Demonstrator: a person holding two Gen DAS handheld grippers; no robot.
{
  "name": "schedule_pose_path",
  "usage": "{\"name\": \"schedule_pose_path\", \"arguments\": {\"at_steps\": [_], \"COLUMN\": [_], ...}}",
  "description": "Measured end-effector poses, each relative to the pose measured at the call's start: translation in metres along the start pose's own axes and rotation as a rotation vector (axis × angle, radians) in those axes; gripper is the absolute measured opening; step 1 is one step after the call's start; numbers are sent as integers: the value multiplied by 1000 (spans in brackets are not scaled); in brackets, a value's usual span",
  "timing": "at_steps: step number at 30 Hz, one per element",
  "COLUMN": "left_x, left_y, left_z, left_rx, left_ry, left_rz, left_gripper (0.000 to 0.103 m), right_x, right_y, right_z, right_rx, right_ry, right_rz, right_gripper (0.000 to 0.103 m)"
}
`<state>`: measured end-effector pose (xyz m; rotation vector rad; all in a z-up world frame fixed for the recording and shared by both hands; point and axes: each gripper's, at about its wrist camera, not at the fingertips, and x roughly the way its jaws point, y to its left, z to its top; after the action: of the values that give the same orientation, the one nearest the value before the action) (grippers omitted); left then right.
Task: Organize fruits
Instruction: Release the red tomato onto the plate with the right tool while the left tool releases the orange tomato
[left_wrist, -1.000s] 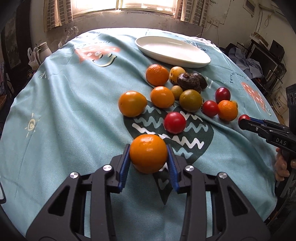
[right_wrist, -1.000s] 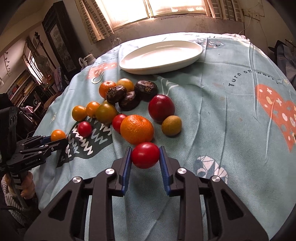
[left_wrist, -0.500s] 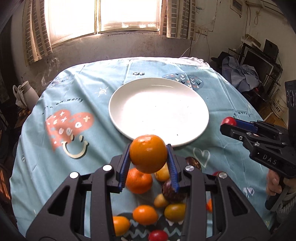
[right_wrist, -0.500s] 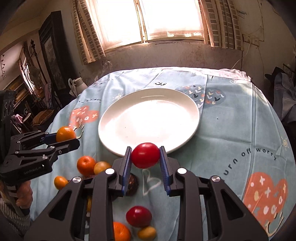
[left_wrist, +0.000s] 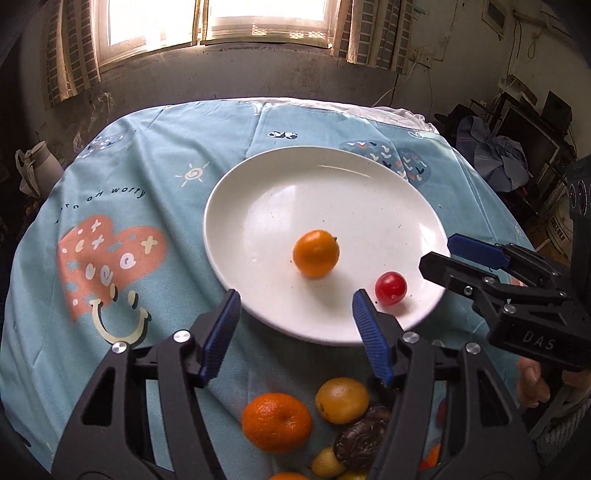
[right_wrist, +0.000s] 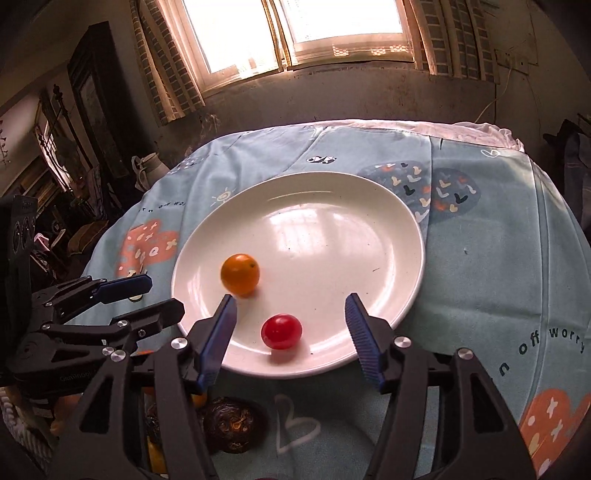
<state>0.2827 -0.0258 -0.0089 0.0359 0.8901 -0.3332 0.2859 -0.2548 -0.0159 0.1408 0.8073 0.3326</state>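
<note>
Fruits on the white plate (left_wrist: 258, 192) number two at this moment: an orange (left_wrist: 316, 253) near the plate's middle and a small red fruit (left_wrist: 390, 288) close to the near rim, the two apart from each other. The remaining pile lies on the blue tablecloth (left_wrist: 155, 177) just near of the plate: a mandarin (left_wrist: 276, 421), a yellow-orange fruit (left_wrist: 341, 400), a dark wrinkled fruit (left_wrist: 360, 443) and smaller pieces partly hidden by my tools.

I hold the left gripper (left_wrist: 293, 334) with its jaws spread wide and empty over the near rim. The right gripper (right_wrist: 290, 338) is likewise spread and empty, with the red fruit lying loose between and beyond its fingers.

Step in hand, as I judge it: clear both tools from the plate and go back for the next pieces.
- Lift before drawing back, so no finger clips the rim or nudges the round fruit, which could roll.
- Keep the two tools apart; they sit close together at the near rim.

A jug (right_wrist: 151, 168) stands far left beyond the table, well clear.
</note>
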Motion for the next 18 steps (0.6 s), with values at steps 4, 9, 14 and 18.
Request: {"name": "schedule_pose_path", "arguments": {"at_steps": [4, 9, 14, 18], "left_x": [-38, -75, -88, -86], "left_y": [17, 32, 47, 56], "left_z": [-27, -97, -152, -161], "left_rx": [-24, -20, -35, -63], "left_ry": [-32, -16, 1, -5], "left_rz": [38, 108, 173, 170], "left_gripper": [65, 65, 64, 65], "right_x": [-42, -89, -104, -101], "right_y": [9, 19, 16, 12], "right_z": [-24, -79, -122, -132], "right_rx": [-23, -51, -13, 5], "right_ry": [-38, -77, -100, -83], "right_rz": [-2, -10, -2, -1], "right_gripper": [62, 62, 62, 62]}}
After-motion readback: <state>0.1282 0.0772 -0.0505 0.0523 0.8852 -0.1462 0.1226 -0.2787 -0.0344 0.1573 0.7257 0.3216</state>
